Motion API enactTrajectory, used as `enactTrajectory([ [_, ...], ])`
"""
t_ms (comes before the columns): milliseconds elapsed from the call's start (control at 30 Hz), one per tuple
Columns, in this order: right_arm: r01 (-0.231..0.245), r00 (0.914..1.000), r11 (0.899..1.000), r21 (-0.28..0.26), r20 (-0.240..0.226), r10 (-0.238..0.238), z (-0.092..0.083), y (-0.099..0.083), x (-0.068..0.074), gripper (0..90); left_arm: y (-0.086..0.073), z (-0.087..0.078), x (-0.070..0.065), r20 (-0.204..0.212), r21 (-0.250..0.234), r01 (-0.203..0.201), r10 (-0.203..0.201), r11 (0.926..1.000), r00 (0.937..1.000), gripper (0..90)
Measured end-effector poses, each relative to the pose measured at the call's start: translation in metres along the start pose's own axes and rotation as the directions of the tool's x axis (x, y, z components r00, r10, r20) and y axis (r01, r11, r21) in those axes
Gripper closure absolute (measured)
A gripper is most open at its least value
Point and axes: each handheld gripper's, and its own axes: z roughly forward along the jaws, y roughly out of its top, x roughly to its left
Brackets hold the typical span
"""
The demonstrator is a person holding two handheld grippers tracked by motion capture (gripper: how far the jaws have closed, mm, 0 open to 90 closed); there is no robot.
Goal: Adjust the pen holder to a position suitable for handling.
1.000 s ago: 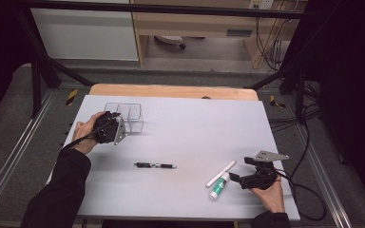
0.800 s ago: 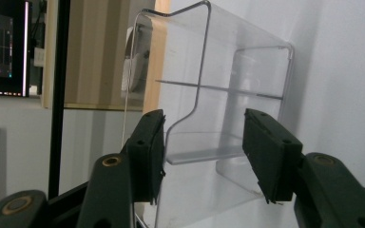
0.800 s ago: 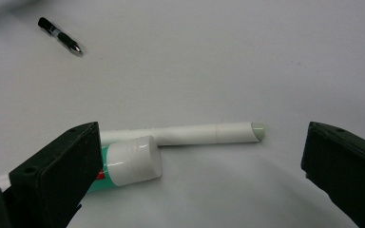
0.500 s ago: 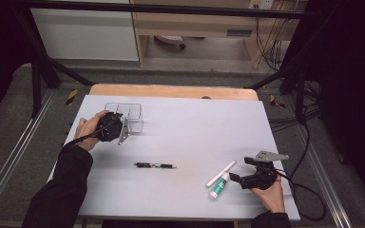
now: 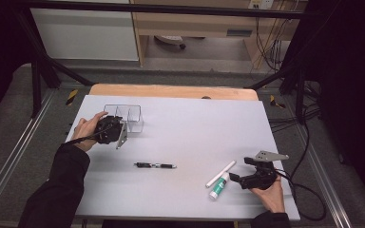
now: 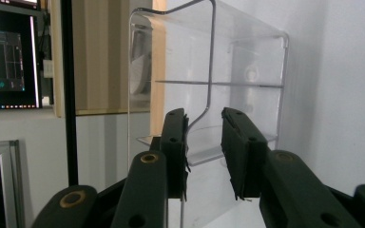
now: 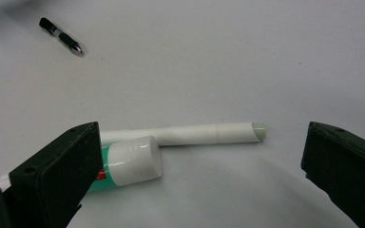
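1. A clear plastic organiser [image 5: 129,118], a box of thin see-through walls split into compartments, stands near the far left of a pale table [image 5: 195,123]. Everything below is placed relative to this organiser.

2. The left gripper [image 5: 122,133] sits at the organiser's near left corner. Its two black jaws have just been closing and now stand narrow, straddling one thin wall [image 6: 208,102]. The left pad looks to be touching the plastic, with a small gap on the other side, so the wall is not yet firmly pinched.

3. Risk, as a judgement: the wall is smooth, hard and thin. If the jaws close off-centre, the light organiser could tip, skate across the slick table, or slip out when lifted. A hard squeeze could flex or crack the plastic.

4. A slim black pen [image 5: 155,165] with a clear middle band lies flat on the table, nearer the person than the organiser.

5. Well to the right of the organiser and nearer the person lie a white cylindrical marker [image 7: 204,133] with a pale green tip and a small green tube with a glossy white cap [image 7: 132,160]. They touch.

6. The right gripper [image 5: 235,177] rests just beside those two, its jaws wide apart and holding nothing. Closing here might catch both items together.
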Motion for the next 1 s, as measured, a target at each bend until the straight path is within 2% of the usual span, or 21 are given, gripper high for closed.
enactTrajectory([
  [200,-0.002,1.0,1.0,0.0,-0.002,0.002,0.0,0.0,0.0,0.4,0.0,-0.004,-0.001,0.004,-0.004,-0.018,0.018,0.9998,0.9998,75.7],
  [300,-0.002,1.0,1.0,0.0,-0.002,0.002,0.0,0.0,0.0,0.4,0.0,-0.006,-0.002,0.01,-0.008,-0.04,0.04,0.9992,0.9992,76.1],
  [367,-0.002,1.0,1.0,-0.001,-0.002,0.002,0.0,0.0,0.0,0.4,-0.001,-0.006,-0.003,0.02,-0.026,-0.04,0.041,0.9989,0.999,74.3],
  [500,-0.001,1.0,1.0,0.001,-0.003,0.001,0.0,0.0,0.0,0.4,0.0,-0.008,-0.003,0.043,-0.028,-0.045,0.046,0.9986,0.998,73.5],
  [600,-0.001,1.0,1.0,0.001,-0.003,0.001,0.001,0.0,0.0,0.4,0.001,-0.011,-0.005,0.06,-0.033,-0.069,0.071,0.9971,0.9957,78.1],
  [667,-0.002,1.0,1.0,0.0,-0.003,0.002,0.001,0.0,0.0,0.4,0.002,-0.01,-0.006,0.059,-0.041,-0.082,0.084,0.9958,0.9947,78.2],
  [700,-0.003,1.0,1.0,-0.001,-0.004,0.003,0.0,0.0,0.0,0.5,0.003,-0.011,-0.007,0.066,-0.024,-0.101,0.102,0.9946,0.9926,78.0],
  [800,-0.003,1.0,1.0,-0.003,-0.006,0.003,0.0,0.0,0.0,0.4,0.005,-0.01,-0.01,0.073,-0.028,-0.116,0.117,0.9929,0.9904,77.4],
  [833,-0.004,1.0,1.0,-0.003,-0.005,0.004,0.0,0.0,0.0,0.4,0.007,-0.009,-0.011,0.074,-0.017,-0.137,0.138,0.9904,0.9877,77.2],
  [1000,-0.005,1.0,1.0,-0.005,-0.005,0.005,0.0,0.0,0.0,0.4,0.007,-0.01,-0.013,0.079,-0.03,-0.139,0.141,0.9899,0.9869,78.5],
])
